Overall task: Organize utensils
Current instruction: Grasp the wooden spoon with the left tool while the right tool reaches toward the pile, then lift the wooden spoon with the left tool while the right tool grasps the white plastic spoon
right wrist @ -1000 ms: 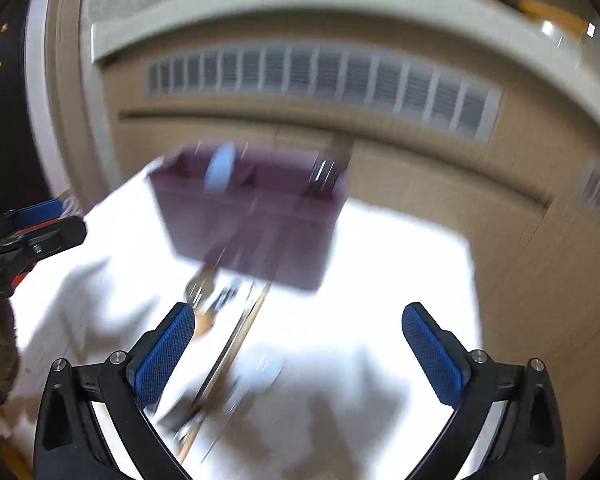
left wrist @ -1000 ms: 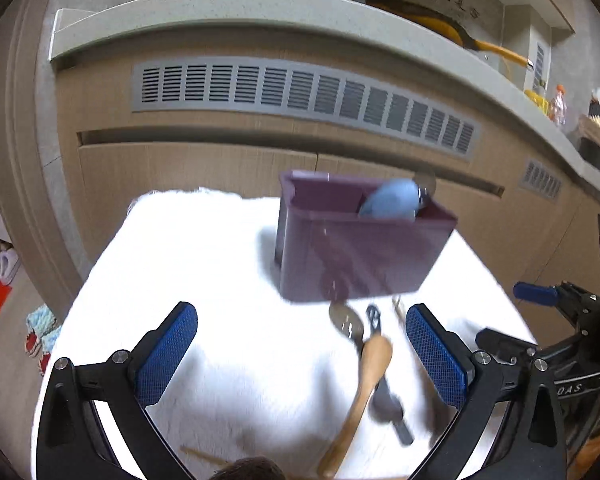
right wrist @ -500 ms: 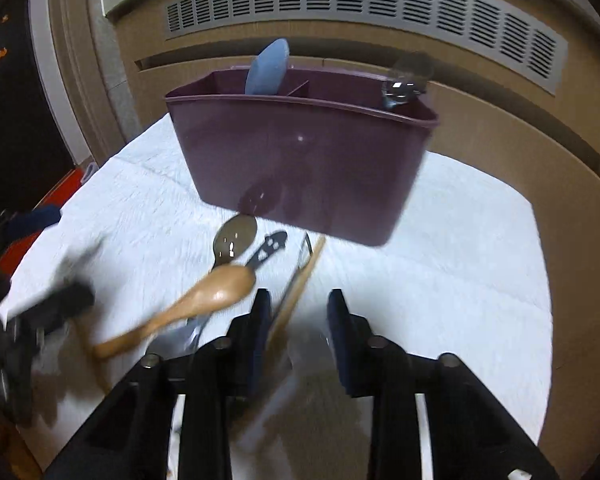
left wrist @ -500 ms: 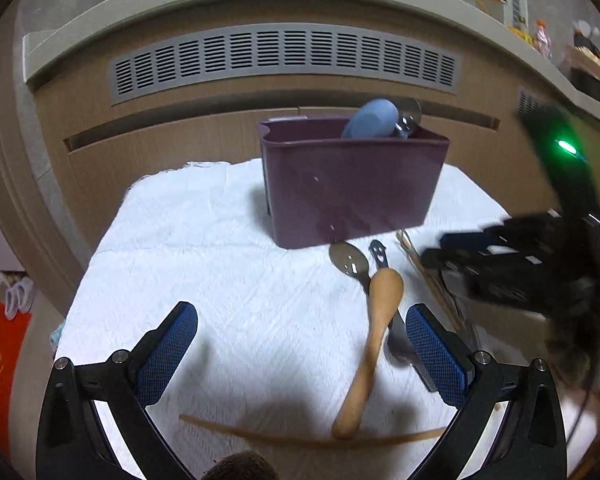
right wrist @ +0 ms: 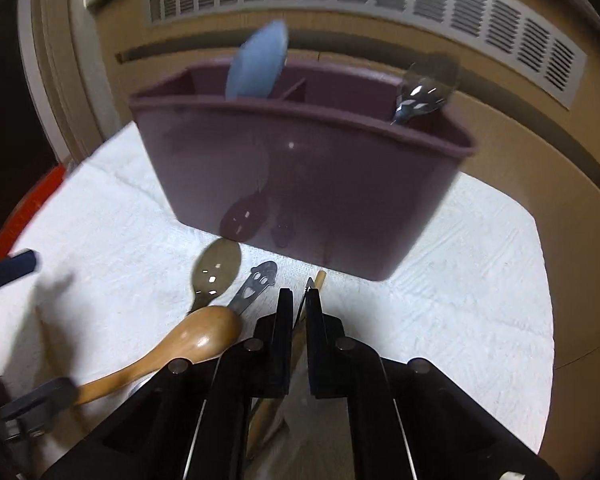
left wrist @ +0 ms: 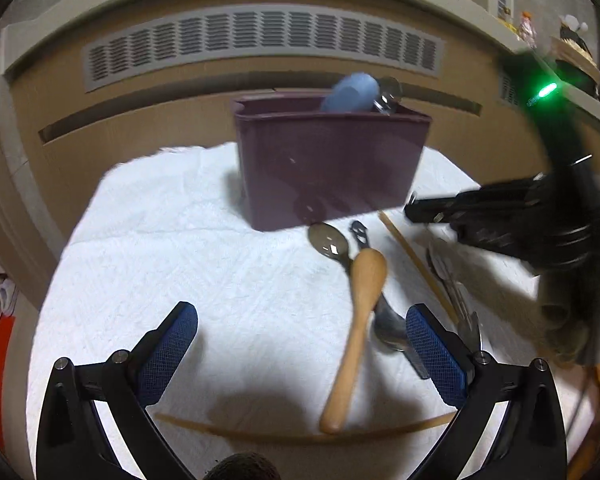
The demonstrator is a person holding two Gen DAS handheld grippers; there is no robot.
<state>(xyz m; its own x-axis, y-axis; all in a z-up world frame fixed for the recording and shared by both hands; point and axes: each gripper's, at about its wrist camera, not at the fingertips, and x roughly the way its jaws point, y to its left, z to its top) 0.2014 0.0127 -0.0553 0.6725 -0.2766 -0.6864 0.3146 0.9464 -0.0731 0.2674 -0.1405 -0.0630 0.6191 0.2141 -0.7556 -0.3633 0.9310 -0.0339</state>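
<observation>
The right gripper [right wrist: 299,300] is closed on the chopstick [right wrist: 319,280], a thin wooden stick lying on the white cloth [right wrist: 460,300] just in front of the purple caddy [right wrist: 300,184]. A thin dark metal piece shows between the pads as well; whether it is gripped cannot be told. The left gripper [left wrist: 300,350] is open and holds nothing; it hangs above the cloth near the wooden spoon [left wrist: 358,332].

Handling, as judged: the chopstick is light, stiff and smooth, and it can roll or pivot between flat pads. A grip near its middle keeps it from swinging on the way to a caddy compartment. The metal spoon [right wrist: 216,272] and the opener [right wrist: 256,286] lie flat and are likely slippery; take each across the narrow handle.

The right view shows the caddy's dividers, with a blue utensil [right wrist: 256,64] and a steel spoon [right wrist: 424,92] standing in separate compartments. The left view shows the full length of the wooden spoon, a second stick [left wrist: 300,434] across the near cloth, and the right gripper from the side.
</observation>
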